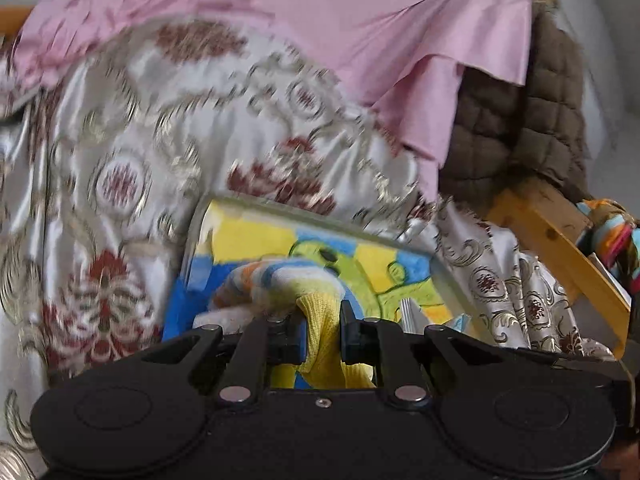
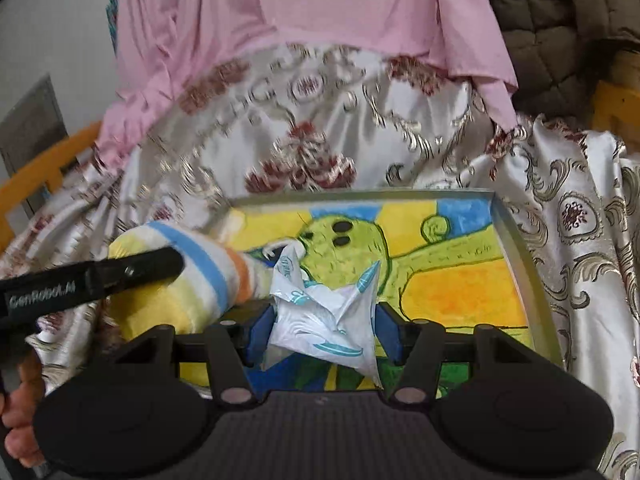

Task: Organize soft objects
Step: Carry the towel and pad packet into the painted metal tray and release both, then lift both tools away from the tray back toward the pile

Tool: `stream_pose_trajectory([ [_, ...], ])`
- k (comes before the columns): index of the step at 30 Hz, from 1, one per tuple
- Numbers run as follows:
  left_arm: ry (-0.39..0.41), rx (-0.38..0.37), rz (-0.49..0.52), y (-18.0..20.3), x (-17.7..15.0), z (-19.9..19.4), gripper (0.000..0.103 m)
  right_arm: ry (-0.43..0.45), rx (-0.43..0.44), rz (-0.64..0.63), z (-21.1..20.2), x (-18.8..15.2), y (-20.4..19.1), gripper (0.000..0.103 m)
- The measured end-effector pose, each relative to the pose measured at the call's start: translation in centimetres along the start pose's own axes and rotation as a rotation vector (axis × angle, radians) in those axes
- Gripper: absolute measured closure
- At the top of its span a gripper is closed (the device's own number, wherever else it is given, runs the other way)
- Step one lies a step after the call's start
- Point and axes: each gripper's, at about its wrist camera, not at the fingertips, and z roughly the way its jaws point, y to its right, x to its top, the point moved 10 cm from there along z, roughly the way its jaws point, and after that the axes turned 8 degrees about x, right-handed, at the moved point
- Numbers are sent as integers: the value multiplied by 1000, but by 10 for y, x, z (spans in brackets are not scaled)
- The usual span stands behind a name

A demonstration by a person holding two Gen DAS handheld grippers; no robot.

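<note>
My left gripper [image 1: 322, 322] is shut on a striped yellow, blue and orange knit sock [image 1: 280, 280]; its yellow cuff hangs between the fingers. The sock [image 2: 192, 280] and the left gripper's arm show at the left of the right wrist view. My right gripper [image 2: 324, 320] is shut on a crumpled white plastic packet with teal print [image 2: 324, 316]. Both hover over a tray [image 2: 516, 260] whose floor bears a yellow, blue and green cartoon picture; the tray [image 1: 320, 216] lies on a silvery patterned cloth [image 1: 120, 140].
A pink cloth [image 2: 300, 8] drapes behind the tray, with a brown quilted fabric [image 1: 532, 120] at the right. Wooden chair rails [image 1: 560, 248] stick out at both sides. A colourful striped item [image 1: 612, 240] hangs at the far right.
</note>
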Motion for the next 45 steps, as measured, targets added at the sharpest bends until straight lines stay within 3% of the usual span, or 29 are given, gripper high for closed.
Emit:
stream_pose_trajectory([
  [9, -109, 11, 9, -3, -14, 17, 82, -121, -91, 33, 37, -17, 7, 41],
  [16, -162, 65, 28, -6, -23, 22, 69, -164, -149, -14, 39, -20, 6, 28],
  [20, -161, 106, 43, -9, -23, 18, 52, -171, -158, -27, 32, -19, 6, 20],
  [22, -154, 138, 46, -12, -22, 13, 34, -169, -165, -39, 27, -19, 6, 17],
  [24, -134, 161, 35, -14, -19, 4, 29, -161, -167, -39, 19, -17, 7, 15],
  [29, -49, 196, 18, -8, -3, -32, 15, -89, -167, -7, -13, -9, 10, 7],
  [34, 79, 206, 37, 18, 17, -85, 4, 37, -144, -18, -69, 4, 2, 0],
  [45, 271, 212, 135, 63, 7, -217, 1, 322, -174, -110, -208, 19, -37, 0],
])
